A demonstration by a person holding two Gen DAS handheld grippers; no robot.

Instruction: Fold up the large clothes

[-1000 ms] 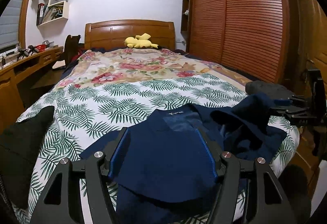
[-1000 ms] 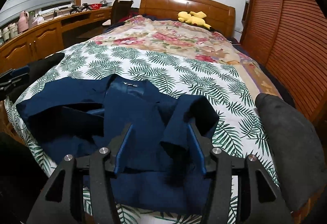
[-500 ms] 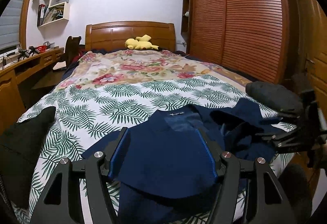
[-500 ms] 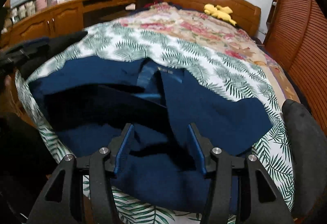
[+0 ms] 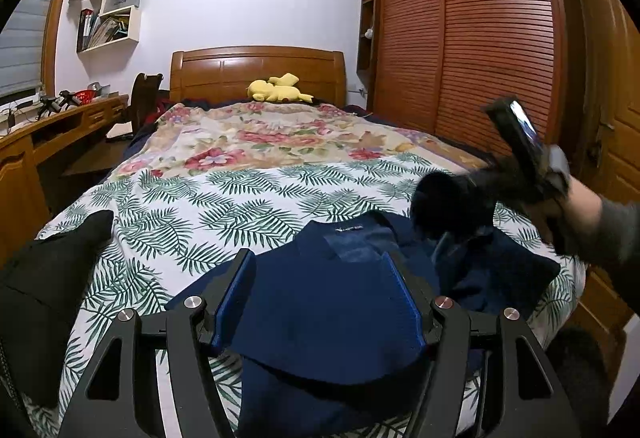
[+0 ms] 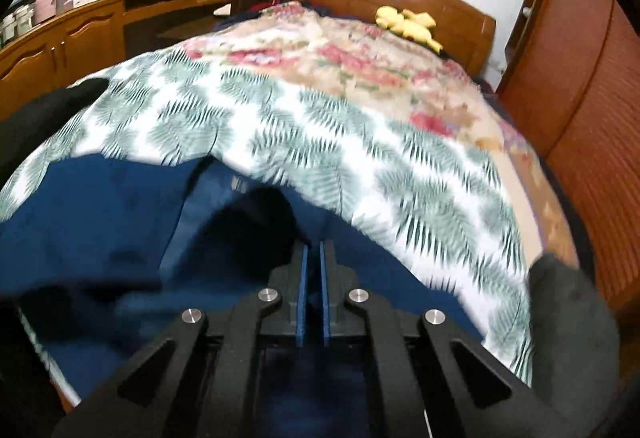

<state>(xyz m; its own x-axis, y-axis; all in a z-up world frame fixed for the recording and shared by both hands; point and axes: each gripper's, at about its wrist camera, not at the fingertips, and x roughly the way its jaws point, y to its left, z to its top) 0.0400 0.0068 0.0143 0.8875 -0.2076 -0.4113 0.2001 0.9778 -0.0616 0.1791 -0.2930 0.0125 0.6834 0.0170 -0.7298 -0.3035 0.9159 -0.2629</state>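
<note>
Presently, two grippers, one navy garment, one bed.

Right gripper: jaws have just been closing and now stand almost together, a thin slit left between the blue pads. Whether any cloth is pinched in that slit cannot be told; the picture is blurred and the tips sit low over the navy garment. From the left wrist view this gripper is a dark smear over the garment's right portion, carried by a hand in a grey sleeve.

Left gripper: jaws stand wide, one blue pad at either side, nothing pressed between them; the garment's nearer left part shows in the gap.

Navy garment: one, spread at the foot of the bed on the palm-leaf sheet, collar label facing the headboard.

Dark cushions: two, one at each foot corner.

Yellow plush toy: one, just before the headboard.

Wardrobe doors: two louvred panels, right of the bed.
</note>
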